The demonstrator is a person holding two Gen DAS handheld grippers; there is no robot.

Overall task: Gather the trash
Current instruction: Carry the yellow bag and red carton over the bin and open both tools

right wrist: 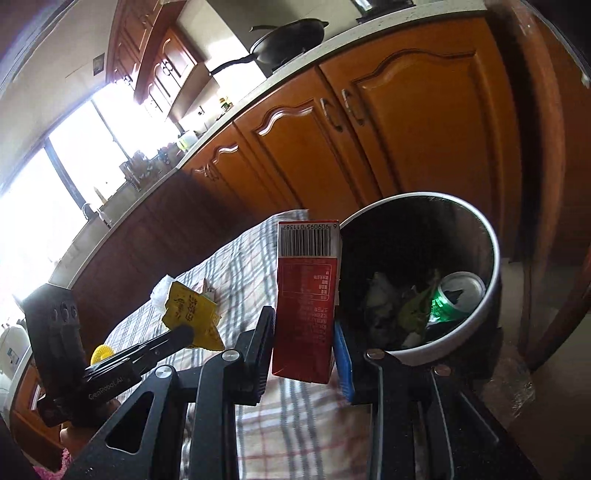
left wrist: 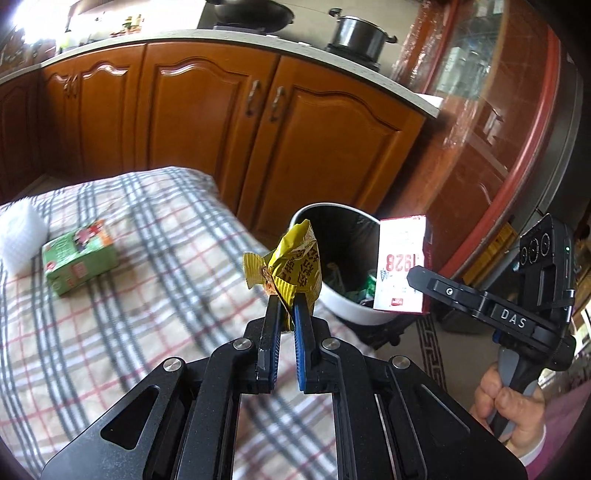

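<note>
Red carton (left wrist: 400,264) reads "1928" — barcode 6909095011387.

Pot (left wrist: 356,35) and wok (right wrist: 291,38) on the counter (left wrist: 229,38).

A crumpled yellow wrapper (left wrist: 295,264) and an upright red-and-white carton (right wrist: 308,299) are held beside the open bin (right wrist: 493,236).

The red carton (left wrist: 400,264) reads "1928"; the right tongs (left wrist: 415,275) read "DAS".
</note>
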